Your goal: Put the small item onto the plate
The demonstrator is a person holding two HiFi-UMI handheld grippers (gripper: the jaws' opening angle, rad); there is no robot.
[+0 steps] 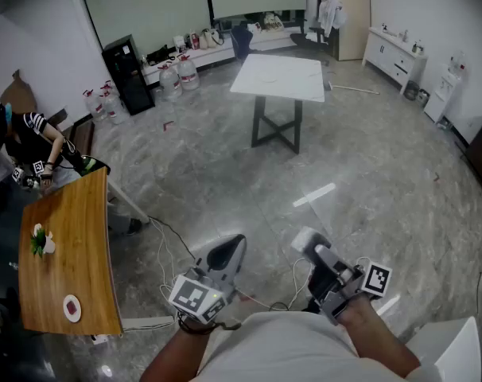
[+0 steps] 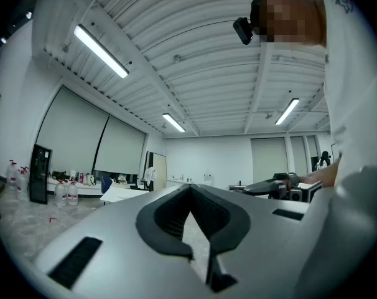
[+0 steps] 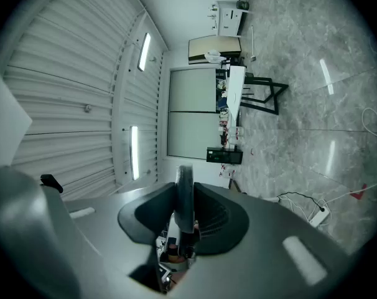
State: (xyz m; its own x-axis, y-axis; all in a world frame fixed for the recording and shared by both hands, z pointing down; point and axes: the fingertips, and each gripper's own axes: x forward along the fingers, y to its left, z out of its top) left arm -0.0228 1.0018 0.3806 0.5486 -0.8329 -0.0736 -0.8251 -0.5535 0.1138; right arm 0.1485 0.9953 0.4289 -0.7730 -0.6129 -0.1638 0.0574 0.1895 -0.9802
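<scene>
My right gripper [image 1: 306, 239] is held low in front of me over the floor, and its jaws are shut on a thin pale flat item [image 3: 185, 195] that stands edge-on between them; I cannot tell what it is. My left gripper [image 1: 236, 243] is beside it, its jaws meeting at the tip [image 2: 190, 189] with nothing between them. Both point level into the room. A small white plate [image 1: 71, 309] with a red middle lies near the front end of a wooden table [image 1: 82, 237] at my left, well away from both grippers.
A little green plant in a white pot [image 1: 40, 241] stands on the wooden table. Another person [image 1: 26, 138] sits at its far end. Cables and a power strip [image 1: 165, 249] lie on the marble floor. A white table [image 1: 279, 78] stands farther off.
</scene>
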